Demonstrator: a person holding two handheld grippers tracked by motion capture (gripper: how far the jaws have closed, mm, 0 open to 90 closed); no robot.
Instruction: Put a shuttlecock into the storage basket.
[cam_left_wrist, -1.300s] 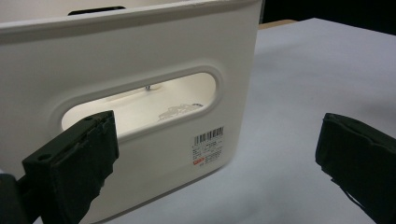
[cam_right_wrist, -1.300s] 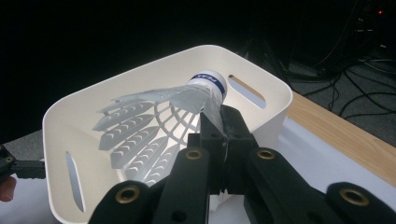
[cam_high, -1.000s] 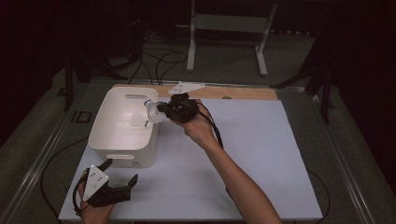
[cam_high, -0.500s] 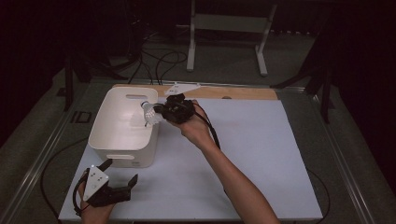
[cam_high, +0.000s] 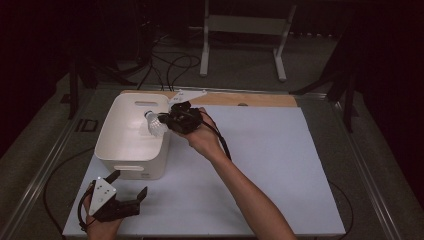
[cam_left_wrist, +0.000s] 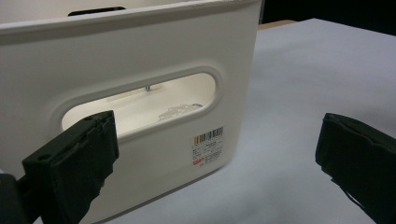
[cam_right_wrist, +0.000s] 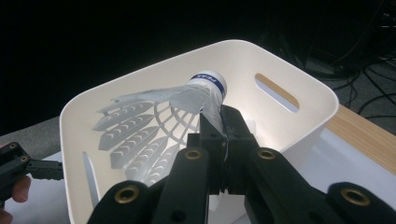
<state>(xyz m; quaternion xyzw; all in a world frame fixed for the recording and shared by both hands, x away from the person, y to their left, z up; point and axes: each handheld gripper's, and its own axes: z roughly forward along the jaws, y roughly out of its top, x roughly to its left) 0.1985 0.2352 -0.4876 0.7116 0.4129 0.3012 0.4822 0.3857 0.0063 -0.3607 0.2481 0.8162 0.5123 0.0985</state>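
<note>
Holding a white shuttlecock (cam_high: 156, 126) over the white bin (cam_high: 131, 150), your right gripper (cam_high: 169, 121) has its fingers pinched shut on the edge of the feather skirt. In the right gripper view the shuttlecock (cam_right_wrist: 163, 122) lies roughly level, cork end with its blue band pointing away toward the bin's far wall, skirt fanned out to the left of the fingers (cam_right_wrist: 236, 130). It hangs above the bin's open interior, just inside the rim on your right-hand side, not touching wall or floor as far as the frames show.

The bin (cam_right_wrist: 299, 84) sits at the back left of the white mat (cam_high: 280, 165) that covers the desk (cam_high: 260, 99); a strip of bare wood shows along the far edge. Slot handles are cut in the near and far walls.

Your left gripper (cam_high: 122, 201) rests low at the near left corner of the mat, just in front of the bin and apart from it. Its fingers (cam_left_wrist: 74, 163) stand wide open with nothing between them. In the left gripper view they frame the bin's near wall (cam_left_wrist: 140, 56), the slot handle and a small barcode label (cam_left_wrist: 208, 145) below it. Your left hand (cam_high: 102, 227) holds the body, grey plate on top.

Behind the desk the floor carries cables and a white metal stand (cam_high: 242, 30).
</note>
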